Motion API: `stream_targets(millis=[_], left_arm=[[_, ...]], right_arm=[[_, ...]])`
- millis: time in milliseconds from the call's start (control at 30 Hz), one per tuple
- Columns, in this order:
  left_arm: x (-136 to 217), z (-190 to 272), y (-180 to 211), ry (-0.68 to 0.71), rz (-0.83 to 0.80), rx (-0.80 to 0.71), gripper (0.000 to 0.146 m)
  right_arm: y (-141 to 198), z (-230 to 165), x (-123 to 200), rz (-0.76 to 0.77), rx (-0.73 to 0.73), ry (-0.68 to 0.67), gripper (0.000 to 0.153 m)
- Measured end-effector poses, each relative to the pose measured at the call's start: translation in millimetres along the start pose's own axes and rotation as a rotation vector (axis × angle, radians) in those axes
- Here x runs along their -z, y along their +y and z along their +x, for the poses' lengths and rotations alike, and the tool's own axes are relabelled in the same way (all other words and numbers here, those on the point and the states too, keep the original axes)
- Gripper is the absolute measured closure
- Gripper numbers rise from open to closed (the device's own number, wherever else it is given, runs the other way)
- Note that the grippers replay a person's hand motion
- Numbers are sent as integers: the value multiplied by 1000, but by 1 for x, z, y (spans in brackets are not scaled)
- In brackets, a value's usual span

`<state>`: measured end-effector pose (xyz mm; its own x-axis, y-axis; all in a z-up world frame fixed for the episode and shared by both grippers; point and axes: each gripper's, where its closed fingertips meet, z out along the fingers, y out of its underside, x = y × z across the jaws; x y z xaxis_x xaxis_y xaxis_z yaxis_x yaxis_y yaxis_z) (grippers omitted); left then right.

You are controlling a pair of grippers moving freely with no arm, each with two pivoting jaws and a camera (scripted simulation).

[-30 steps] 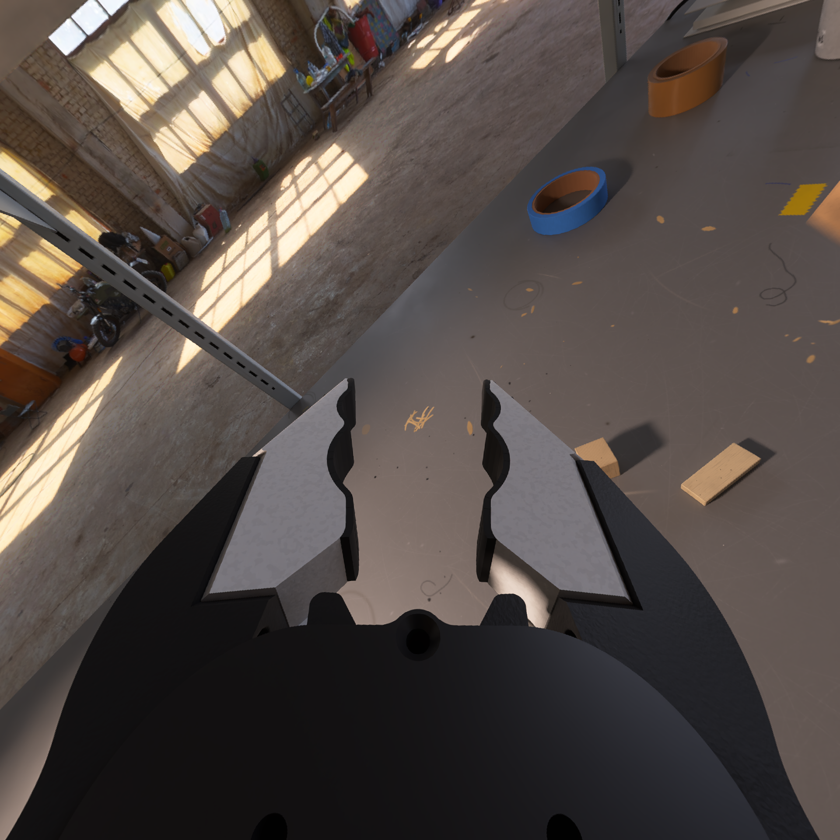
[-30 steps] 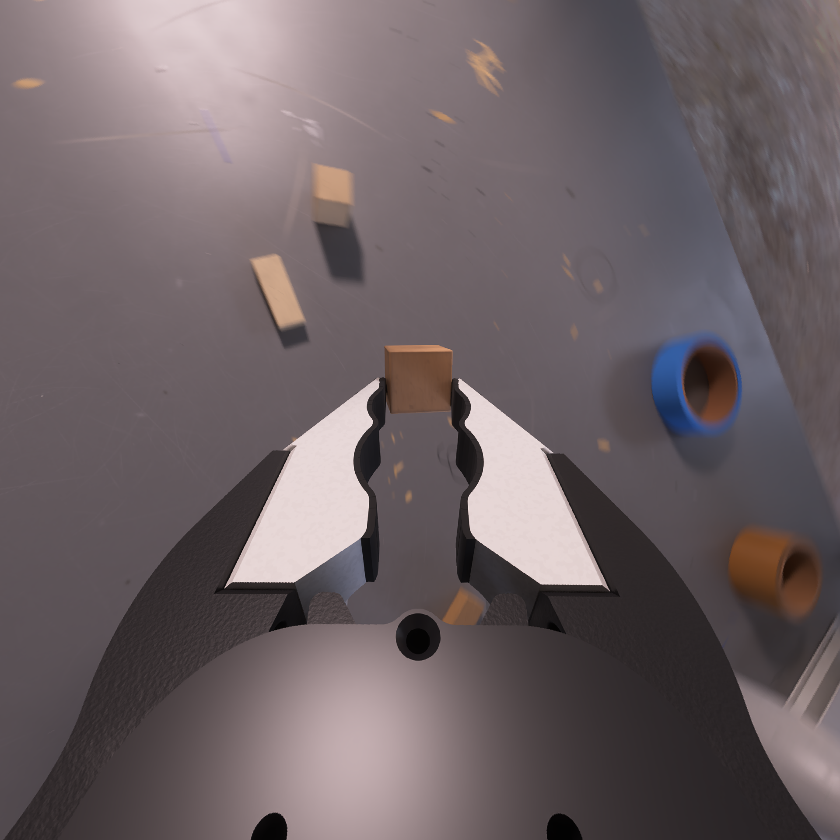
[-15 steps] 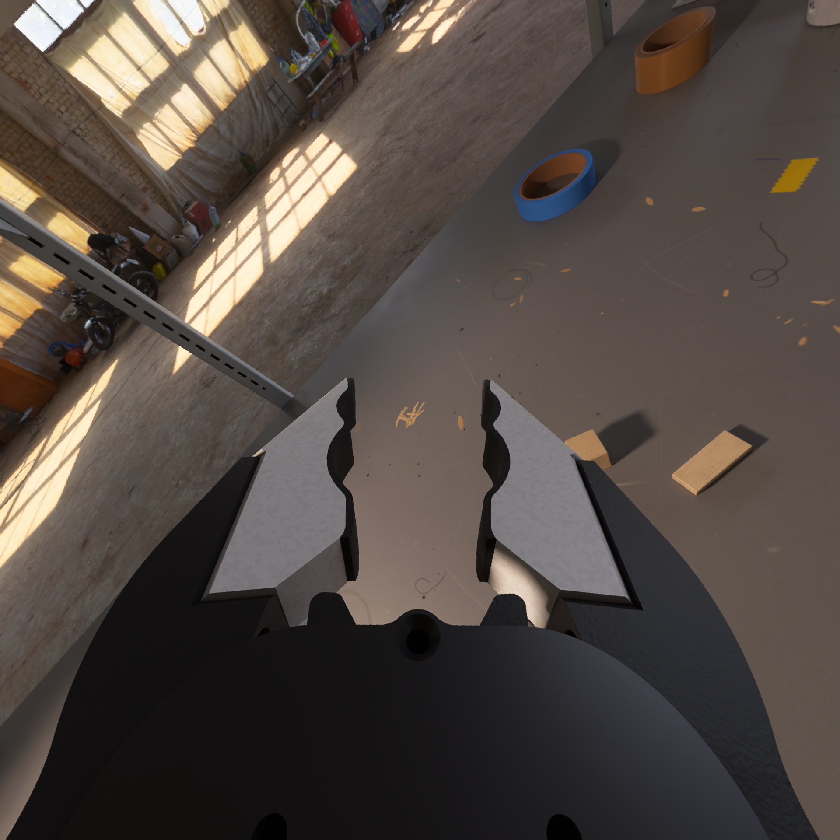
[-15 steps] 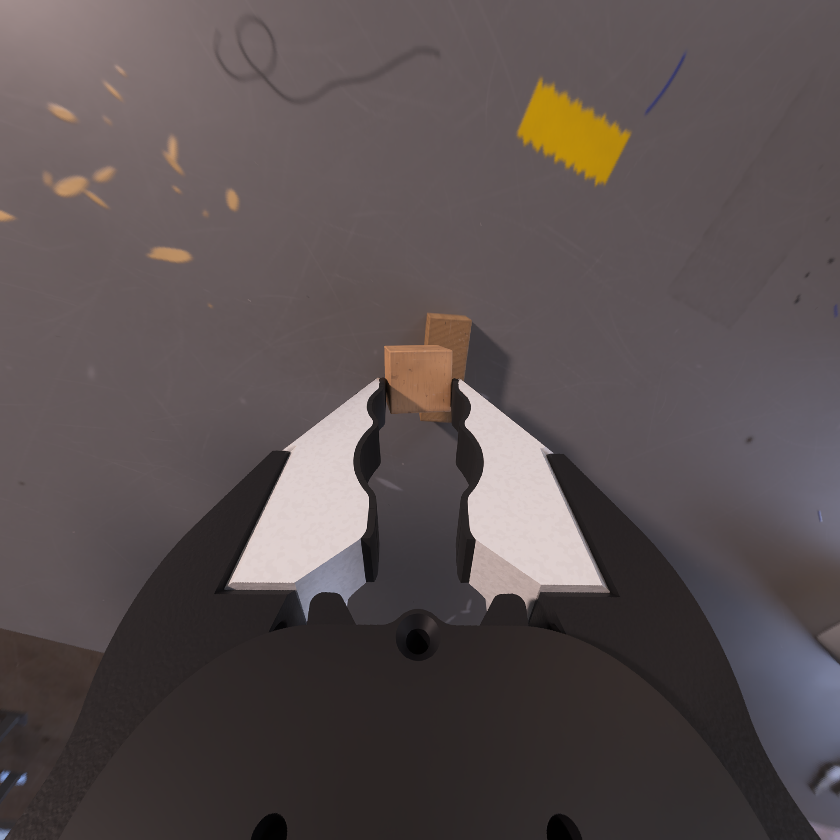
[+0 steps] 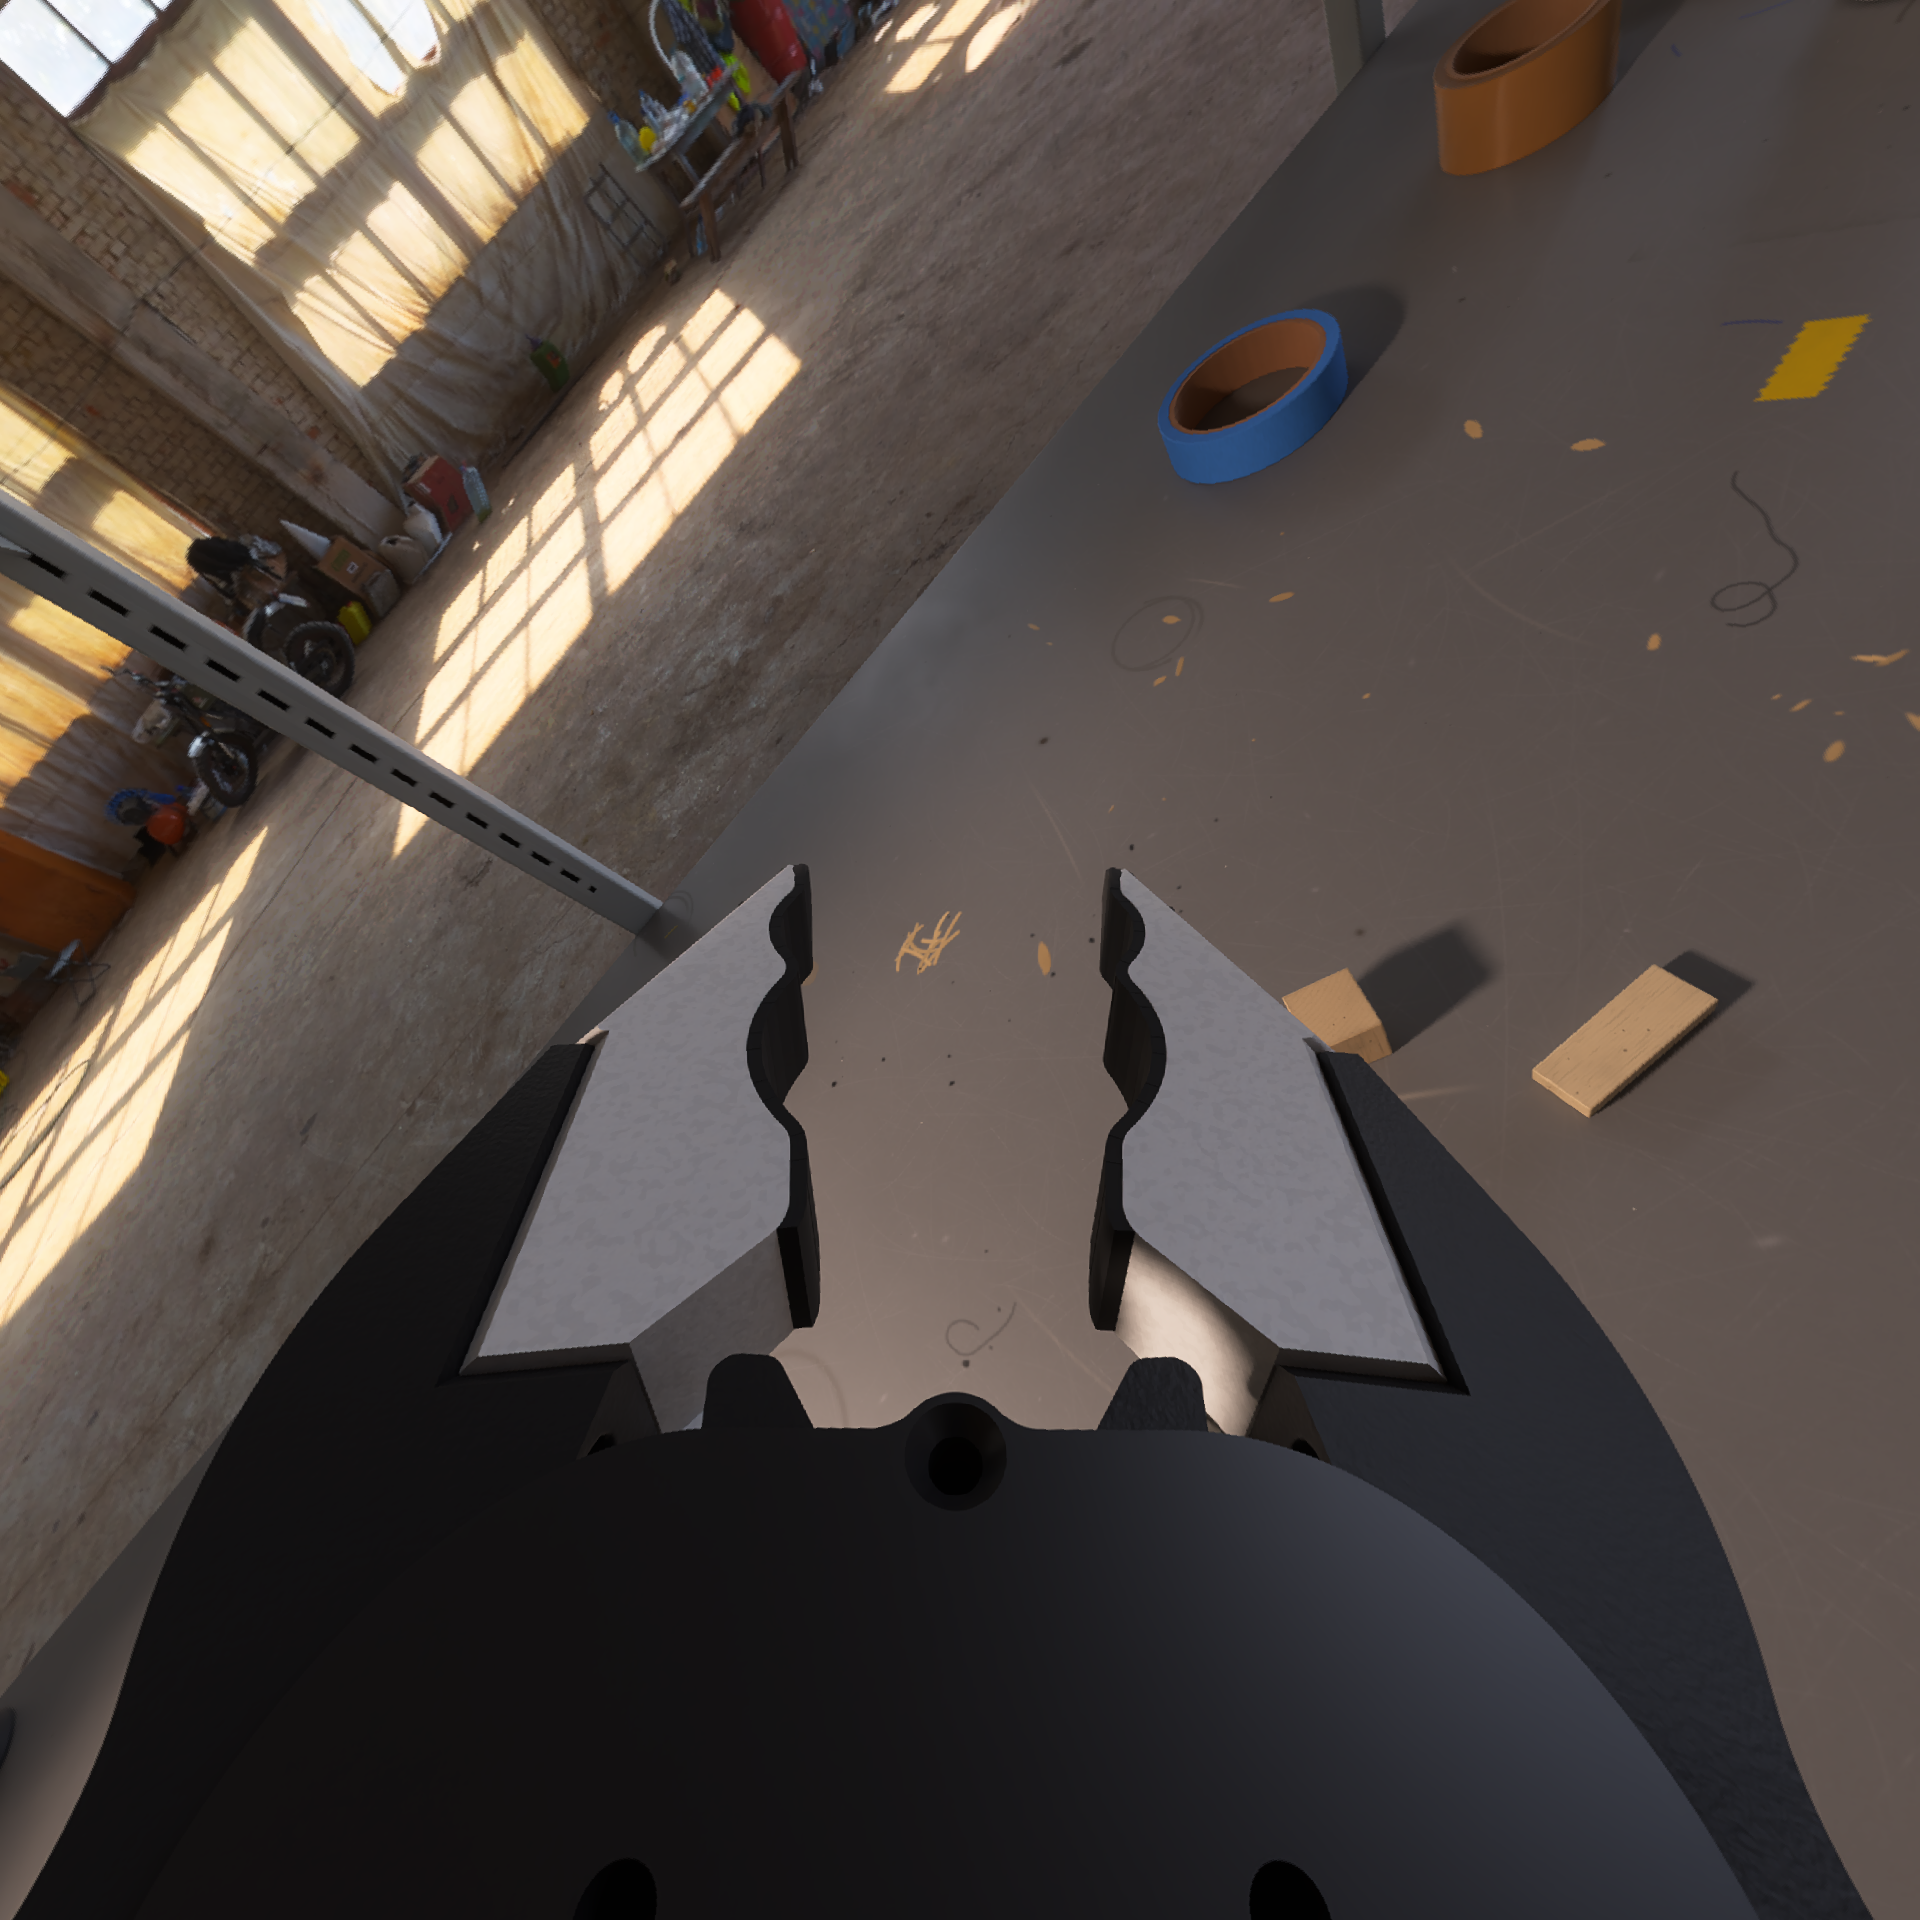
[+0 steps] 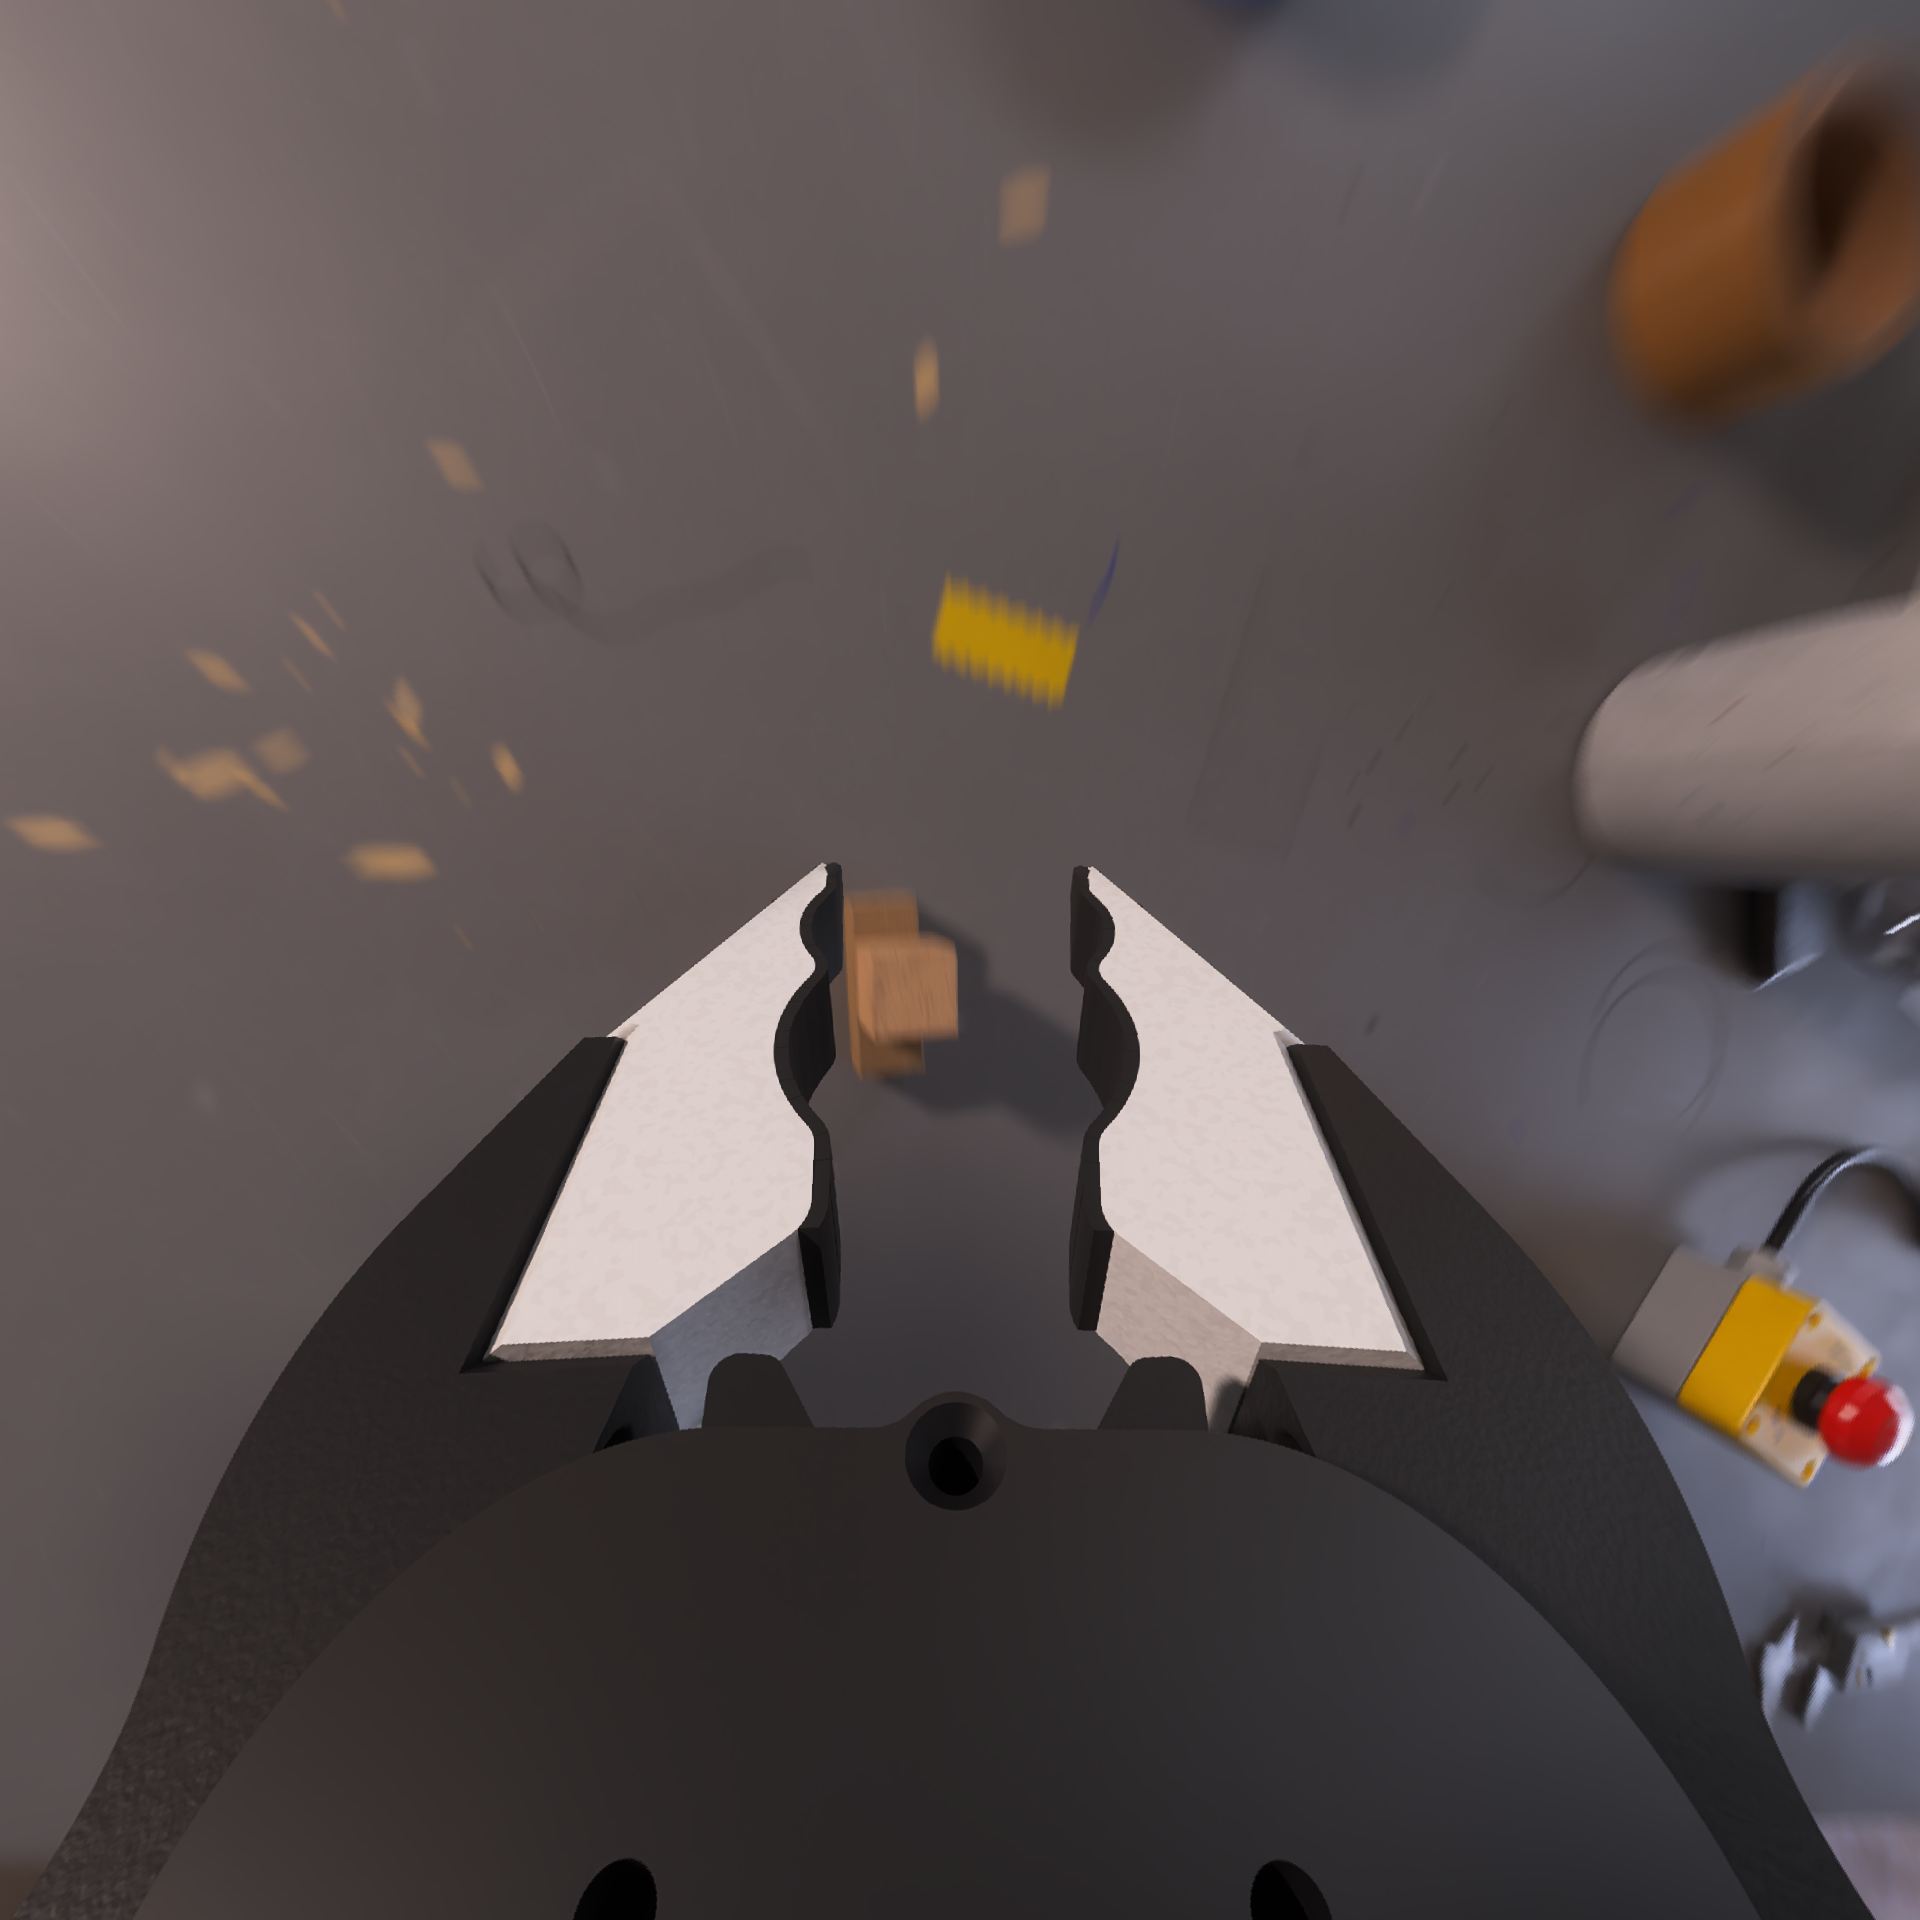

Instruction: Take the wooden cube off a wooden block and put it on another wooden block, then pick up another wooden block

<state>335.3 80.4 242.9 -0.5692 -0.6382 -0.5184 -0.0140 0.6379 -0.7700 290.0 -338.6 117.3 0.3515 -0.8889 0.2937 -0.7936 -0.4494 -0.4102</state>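
The grey desk [image 5: 1455,831] is carrying everything; the left tool [image 5: 956,904] is hanging over its near edge with jaws spread and nothing between them, and the right tool [image 6: 954,883] is likewise spread and gripping nothing, its view smeared as though in motion.

Below the right tool the wooden cube [image 6: 906,992] is sitting on a wooden block [image 6: 881,925], just inside the left finger and apart from both; that placement looks done, judging from how they lie.

The coming pick-up is turning on the flat wooden slab [image 5: 1621,1039]; it is lying to the right of the left tool and a little ahead, its long axis slanting from lower left to upper right, so the jaws would need to swing right and close across its short width. A smaller chunky block [image 5: 1338,1013] is lying between slab and tool, just beside the right finger. Which tool is nearer the slab I cannot tell.

No brand, label or readable writing is showing on any piece; the yellow patch [image 5: 1813,358] is bearing none.
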Motion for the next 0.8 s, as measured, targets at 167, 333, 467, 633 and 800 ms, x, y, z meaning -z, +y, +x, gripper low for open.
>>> stream_targets(millis=[167, 333, 467, 633, 800], left_arm=[[1, -7, 2, -14, -6, 12, 90], [6, -20, 6, -58, -12, 28, 90], [8, -25, 6, -61, -3, 43, 90], [7, -24, 5, -55, -3, 34, 90], [3, -18, 6, -43, -13, 19, 90]], right_arm=[[-127, -91, 68, 523, 54, -150, 108], [-188, -236, 54, 675, 111, -530, 107], [-184, -301, -8, 603, 291, -526, 103], [-172, -325, -59, 549, 478, -426, 101], [-170, -329, -78, 500, 469, -488, 101]])
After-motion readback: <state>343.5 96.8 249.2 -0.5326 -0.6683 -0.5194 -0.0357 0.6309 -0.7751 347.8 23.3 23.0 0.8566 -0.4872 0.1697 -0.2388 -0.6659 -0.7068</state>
